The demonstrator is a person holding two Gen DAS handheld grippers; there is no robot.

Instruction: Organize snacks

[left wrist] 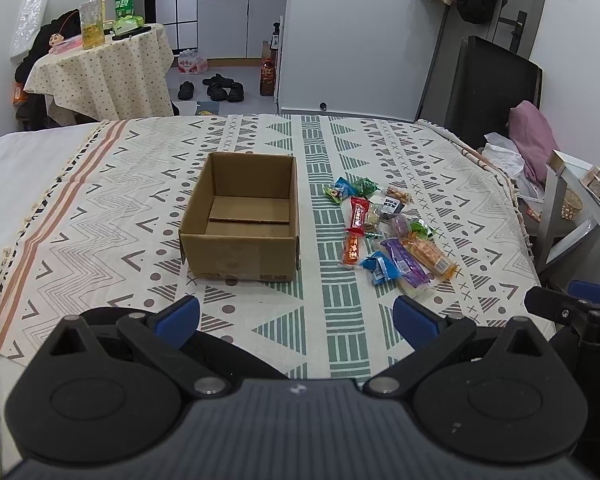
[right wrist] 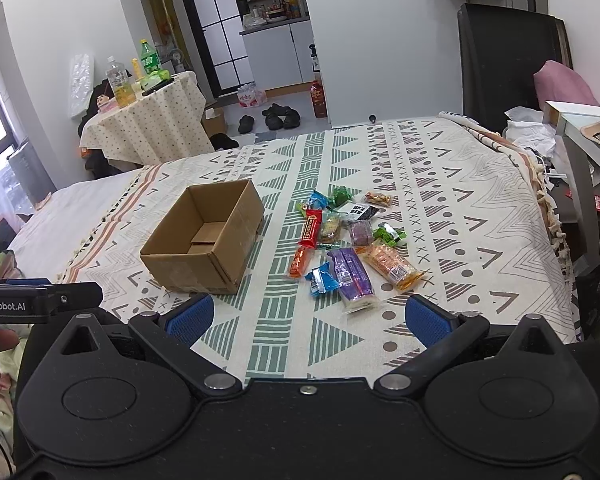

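Both tongs, left point(left wrist: 296, 318) and right point(right wrist: 308, 316), spread wide; snacks point(left wrist: 388, 232) heaped at 3 o'clock of open box point(left wrist: 240, 220).

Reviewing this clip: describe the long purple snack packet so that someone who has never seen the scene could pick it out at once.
On the patterned bedspread, an open cardboard box stands with a scatter of wrapped snacks to its right. The purple packet lies at the near edge of that scatter, between a small blue packet and an orange packet. It is the longest purple wrapper; the other purple snack is short and squarish.
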